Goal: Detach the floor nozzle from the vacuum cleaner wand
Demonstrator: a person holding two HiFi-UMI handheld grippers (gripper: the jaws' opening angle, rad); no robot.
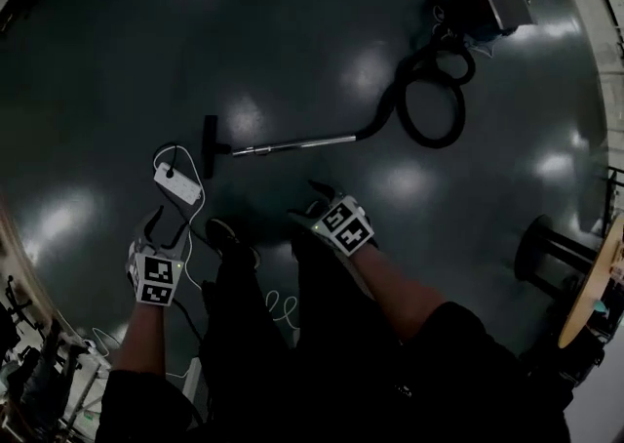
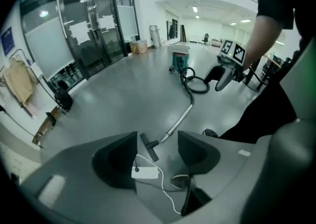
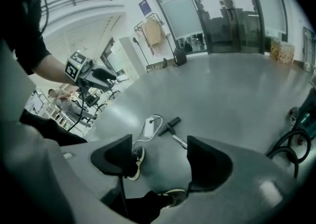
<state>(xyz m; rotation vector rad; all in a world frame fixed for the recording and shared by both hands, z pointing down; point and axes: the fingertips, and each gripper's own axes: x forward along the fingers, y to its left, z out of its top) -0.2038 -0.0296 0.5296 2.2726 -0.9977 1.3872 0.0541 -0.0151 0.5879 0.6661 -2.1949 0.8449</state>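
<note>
The black floor nozzle point(image 1: 210, 145) lies on the dark floor, joined to the end of the silver wand point(image 1: 292, 145). A black hose point(image 1: 429, 100) loops from the wand to the vacuum body point(image 1: 487, 2). Both grippers hang high above the floor, well clear of the nozzle. My left gripper point(image 1: 164, 226) is open and empty; between its jaws I see the nozzle point(image 2: 149, 147) and wand point(image 2: 178, 119) far below. My right gripper point(image 1: 317, 202) is open and empty too, and its view shows the nozzle point(image 3: 168, 126) beyond its jaws.
A white power strip point(image 1: 177, 182) with its cord lies just in front of the nozzle. The person's shoe point(image 1: 232, 236) stands near it. A stool and round table edge point(image 1: 585, 295) are at the right. Glass doors point(image 2: 94, 25) and a coat rack point(image 3: 150, 33) stand far off.
</note>
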